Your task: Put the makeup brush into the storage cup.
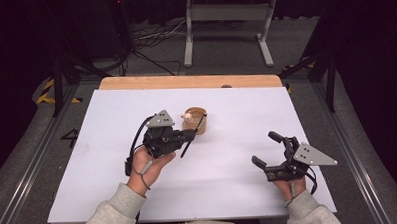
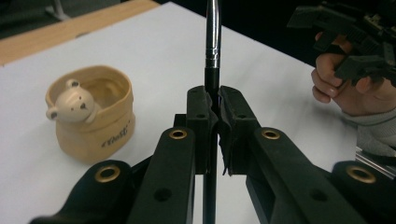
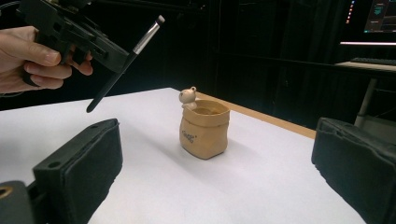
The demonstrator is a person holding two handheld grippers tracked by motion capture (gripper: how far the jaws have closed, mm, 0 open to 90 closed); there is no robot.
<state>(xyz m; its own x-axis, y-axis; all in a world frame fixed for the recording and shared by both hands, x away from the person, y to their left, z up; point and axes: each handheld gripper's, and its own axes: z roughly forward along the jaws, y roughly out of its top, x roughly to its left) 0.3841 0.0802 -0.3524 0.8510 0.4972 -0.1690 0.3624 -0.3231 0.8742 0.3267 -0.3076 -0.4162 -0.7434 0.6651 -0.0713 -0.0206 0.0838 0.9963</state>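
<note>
Legibly, not much: the tan pot [image 2: 91, 116] carries a short line of script on its front wall, seen in the left gripper view and the right gripper view, but I cannot read the letters in either. It is shaped like a small sack with a bear head [image 2: 72, 103] on its rim. I find no other writing on the things in hand.

Pot position: on the white tabletop [image 1: 228, 156], somewhat nearer the far edge than the near one and roughly midway between the left and right edges.

Left gripper [image 1: 191, 135]: I see it raised above the tabletop, just beside the pot on the near-left side, pointing toward the right edge. Its jaws are clamped on a brush [image 1: 193, 135] with a black handle and a silver ferrule. In the left gripper view the pads pinch the handle just below the ferrule. The brush stands tilted, bristle end up over the pot's rim, handle end hanging down toward the near edge. The left hand [image 1: 147, 166] wraps the body from below, forearm coming in from the near edge.

Right gripper [image 1: 267, 149]: near the near right corner, well apart from the pot, jaws spread wide with nothing between them. The right hand [image 1: 290, 185] holds it low, pointing toward the pot.
</note>
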